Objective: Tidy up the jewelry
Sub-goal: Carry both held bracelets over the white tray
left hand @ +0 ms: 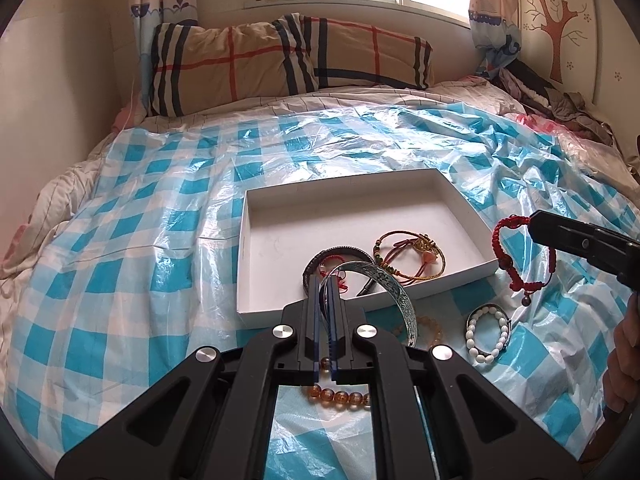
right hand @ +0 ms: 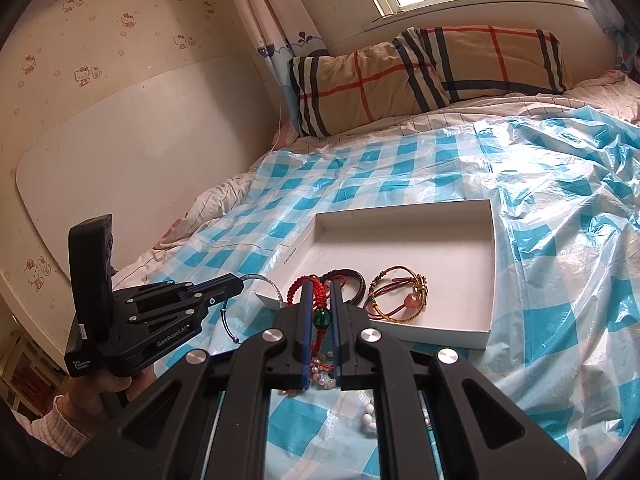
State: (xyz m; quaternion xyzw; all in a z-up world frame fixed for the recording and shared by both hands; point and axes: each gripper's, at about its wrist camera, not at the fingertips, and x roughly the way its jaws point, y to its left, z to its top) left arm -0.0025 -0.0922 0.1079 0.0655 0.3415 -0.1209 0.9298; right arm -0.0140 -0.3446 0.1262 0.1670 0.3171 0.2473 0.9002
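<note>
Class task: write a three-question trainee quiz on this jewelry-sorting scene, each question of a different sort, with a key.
1. True or false: the white box is empty.
2. What does the right tool grip? A a wristwatch; B a red cord bracelet; C a hair comb.
3. Which two bracelets lie on the checked sheet, outside the box?

Key:
1. False, bracelets lie in it.
2. B; the left tool grips the silver bangle.
3. The white bead bracelet and the amber bead bracelet.
</note>
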